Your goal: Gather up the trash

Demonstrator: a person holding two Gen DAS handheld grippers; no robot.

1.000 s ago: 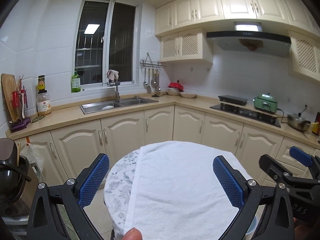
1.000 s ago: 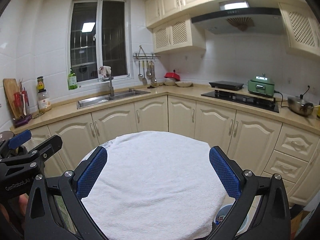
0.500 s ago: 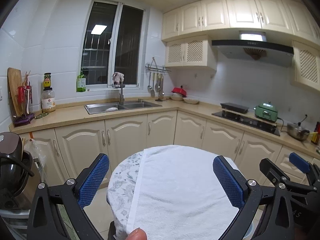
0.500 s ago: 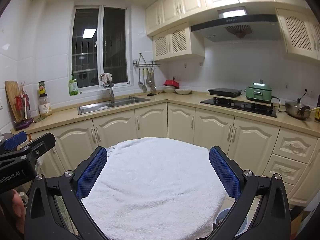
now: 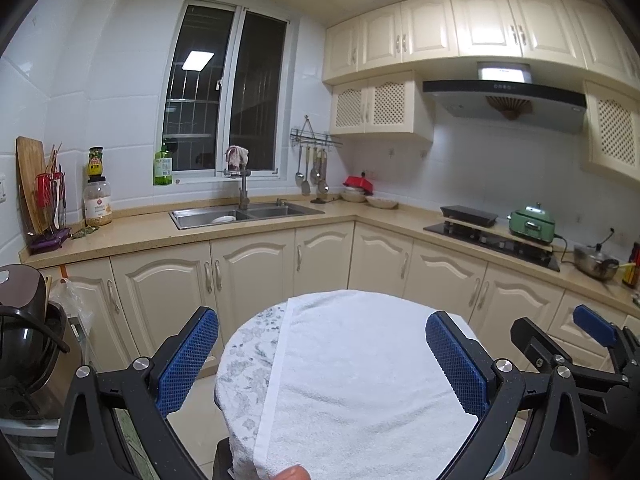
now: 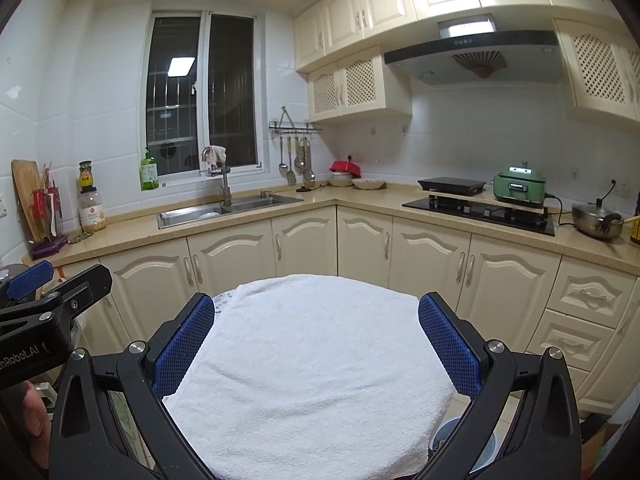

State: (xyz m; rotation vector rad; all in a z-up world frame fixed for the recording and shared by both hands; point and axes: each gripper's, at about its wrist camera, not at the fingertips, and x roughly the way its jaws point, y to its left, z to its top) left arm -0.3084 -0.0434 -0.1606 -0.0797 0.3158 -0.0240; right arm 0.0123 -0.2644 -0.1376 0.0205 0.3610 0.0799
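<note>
At the left end of the worktop (image 5: 132,236) stood a wooden chopping board (image 5: 29,184) and a smooth plastic jar (image 5: 97,203); farther right a steel sink (image 5: 244,214), then a glossy hob (image 5: 492,242) and a metal pot (image 5: 594,262). We saw no trash anywhere in either view, so where it lay we cannot say. We judged it would likely be light and crushable, best pinched at a firm edge, but that is a guess. Our left gripper (image 5: 322,364) was spread wide and empty over a round table (image 5: 250,344) with a mottled cover, overlaid by a soft, nubbly white towel (image 5: 360,368). Our right gripper (image 6: 316,350) was likewise splayed, holding nothing.
</note>
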